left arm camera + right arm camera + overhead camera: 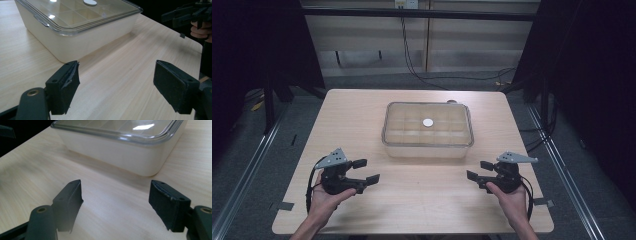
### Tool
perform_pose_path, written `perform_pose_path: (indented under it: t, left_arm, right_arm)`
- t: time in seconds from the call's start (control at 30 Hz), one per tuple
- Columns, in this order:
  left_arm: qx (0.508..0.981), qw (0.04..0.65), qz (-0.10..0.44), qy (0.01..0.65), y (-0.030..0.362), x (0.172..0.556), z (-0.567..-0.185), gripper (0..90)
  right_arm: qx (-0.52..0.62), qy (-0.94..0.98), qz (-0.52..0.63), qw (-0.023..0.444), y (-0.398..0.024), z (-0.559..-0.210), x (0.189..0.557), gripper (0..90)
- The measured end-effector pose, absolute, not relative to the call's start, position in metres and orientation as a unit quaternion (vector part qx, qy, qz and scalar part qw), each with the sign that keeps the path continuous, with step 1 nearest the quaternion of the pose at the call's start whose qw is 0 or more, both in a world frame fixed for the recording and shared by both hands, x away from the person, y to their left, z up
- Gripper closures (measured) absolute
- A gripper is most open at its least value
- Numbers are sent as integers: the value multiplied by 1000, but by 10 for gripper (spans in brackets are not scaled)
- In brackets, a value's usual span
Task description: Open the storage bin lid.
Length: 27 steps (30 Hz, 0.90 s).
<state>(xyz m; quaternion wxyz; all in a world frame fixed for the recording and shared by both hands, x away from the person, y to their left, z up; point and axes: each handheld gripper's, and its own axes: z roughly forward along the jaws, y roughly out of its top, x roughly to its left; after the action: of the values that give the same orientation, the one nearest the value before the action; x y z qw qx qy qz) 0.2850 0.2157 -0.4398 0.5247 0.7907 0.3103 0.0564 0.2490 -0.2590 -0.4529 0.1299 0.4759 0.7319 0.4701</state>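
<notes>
A cream plastic box with a clear lid stands in the middle of the wooden table. The lid shows a grid of compartments beneath and carries a small white round knob. My left gripper is held open near the front left, pointing toward the box, with nothing between its pads. My right gripper is held open near the front right, facing the box, and is empty too. The right gripper also appears far off in the left gripper view.
Bare table surface lies between the two grippers and in front of the box. Metal rails run along the floor on both sides of the table. Cables hang behind the table's far edge.
</notes>
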Motion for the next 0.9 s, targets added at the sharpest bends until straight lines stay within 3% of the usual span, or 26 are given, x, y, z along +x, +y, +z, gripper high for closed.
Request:
perform_pose_path:
  t: [0.4, 0.53, 0.9]
  left_arm:
    - [783, 519, 73, 335, 211, 305, -434, 259]
    - [787, 513, 75, 335, 209, 315, -433, 273]
    - [793, 497, 74, 346, 204, 340, -431, 208]
  right_arm:
    - [473, 738, 468, 114, -248, -452, 267, 249]
    - [472, 740, 467, 111, -251, -449, 273, 284]
    - [475, 745, 453, 119, -254, -446, 293, 269]
